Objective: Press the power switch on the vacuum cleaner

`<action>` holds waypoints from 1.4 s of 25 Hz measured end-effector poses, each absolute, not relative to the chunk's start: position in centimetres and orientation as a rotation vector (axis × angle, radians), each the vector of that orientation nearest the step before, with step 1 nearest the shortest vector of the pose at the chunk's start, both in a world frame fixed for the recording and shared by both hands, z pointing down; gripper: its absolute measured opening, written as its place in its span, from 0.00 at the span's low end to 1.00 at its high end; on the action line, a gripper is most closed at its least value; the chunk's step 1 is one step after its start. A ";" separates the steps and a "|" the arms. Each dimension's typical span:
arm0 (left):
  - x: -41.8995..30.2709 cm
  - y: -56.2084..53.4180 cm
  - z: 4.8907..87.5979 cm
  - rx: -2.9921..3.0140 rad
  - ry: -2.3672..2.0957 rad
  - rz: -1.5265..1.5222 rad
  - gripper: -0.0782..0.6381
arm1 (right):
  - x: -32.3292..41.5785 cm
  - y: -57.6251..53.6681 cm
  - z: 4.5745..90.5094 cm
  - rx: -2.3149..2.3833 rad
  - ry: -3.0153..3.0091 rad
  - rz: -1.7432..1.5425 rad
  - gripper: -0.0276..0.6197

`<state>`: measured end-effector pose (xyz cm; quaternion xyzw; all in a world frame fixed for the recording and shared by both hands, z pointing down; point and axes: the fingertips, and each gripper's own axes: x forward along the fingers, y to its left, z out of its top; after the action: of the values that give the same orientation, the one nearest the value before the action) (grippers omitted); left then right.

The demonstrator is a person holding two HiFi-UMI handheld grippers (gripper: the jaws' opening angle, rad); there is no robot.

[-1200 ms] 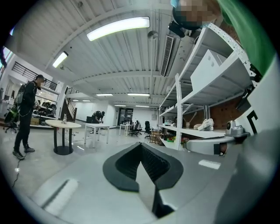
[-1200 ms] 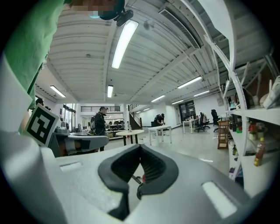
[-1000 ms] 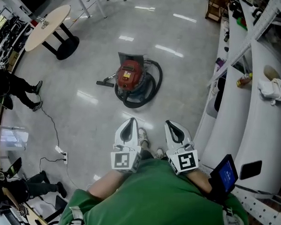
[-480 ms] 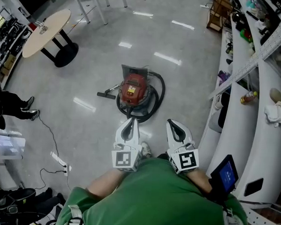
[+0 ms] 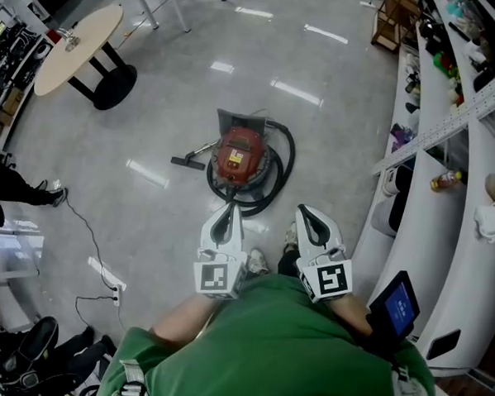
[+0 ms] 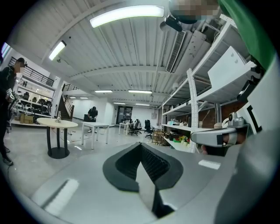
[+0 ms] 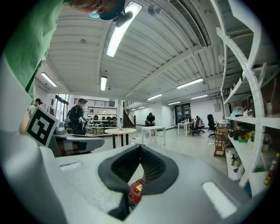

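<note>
vacuum cleaner (image 5: 238, 155): red, on floor (image 5: 144, 121) | switch: probably on its top, too small to tell | right gripper (image 5: 305, 213), left gripper (image 5: 232, 210): near it, well above, both pressed together, empty | step: lower one closed tip, press squarely down

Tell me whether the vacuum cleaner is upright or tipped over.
Upright: the vacuum cleaner sits on the floor with its red top facing up, hose coiled around it.

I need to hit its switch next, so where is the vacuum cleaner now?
The vacuum cleaner stands on the floor at the head view's centre, inside its coiled black hose, just ahead of the left tool and right tool.
</note>
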<state>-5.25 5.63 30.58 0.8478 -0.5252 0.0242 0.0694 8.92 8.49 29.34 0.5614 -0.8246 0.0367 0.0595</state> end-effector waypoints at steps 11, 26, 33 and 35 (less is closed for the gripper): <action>-1.6 -2.2 32.1 2.493 -1.656 0.163 0.12 | 13.4 -0.2 31.4 1.618 -2.554 0.168 0.05; -2.6 -8.6 34.4 2.259 -1.885 0.216 0.12 | 12.3 -9.2 33.5 1.305 -2.689 0.258 0.05; -5.9 -9.9 35.8 2.213 -1.896 0.197 0.12 | 8.3 -11.5 34.1 1.222 -2.683 0.248 0.05; -6.8 -10.1 36.5 2.220 -1.891 0.197 0.12 | 7.4 -11.9 34.4 1.216 -2.673 0.249 0.05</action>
<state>-6.76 -10.14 36.48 0.7551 -0.6429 0.0669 0.1091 7.42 -11.91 34.44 0.4107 -0.9027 0.0841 0.0971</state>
